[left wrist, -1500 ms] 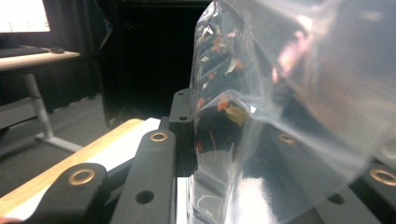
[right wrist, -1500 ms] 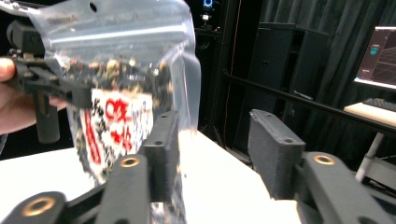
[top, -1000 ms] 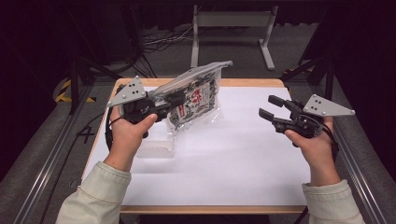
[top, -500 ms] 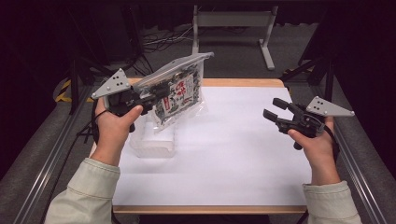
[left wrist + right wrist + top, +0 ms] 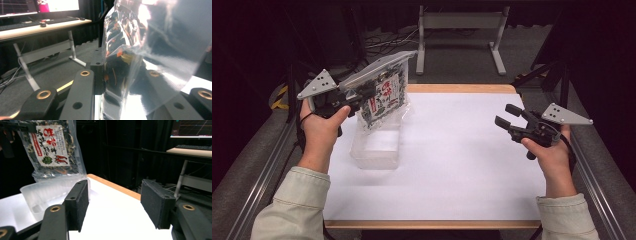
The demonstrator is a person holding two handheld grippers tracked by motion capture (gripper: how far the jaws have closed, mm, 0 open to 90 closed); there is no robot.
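Here I grip the snack bag [image 5: 382, 97] in my clenched left gripper [image 5: 362, 94], hanging it over the clear tray [image 5: 377, 147], apparently to drop in, while my right gripper [image 5: 507, 117] waits released.

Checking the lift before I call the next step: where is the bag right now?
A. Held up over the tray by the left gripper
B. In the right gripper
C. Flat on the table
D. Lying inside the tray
A: the left gripper is shut on the bag, which hangs above the tray; the right gripper is open and empty.
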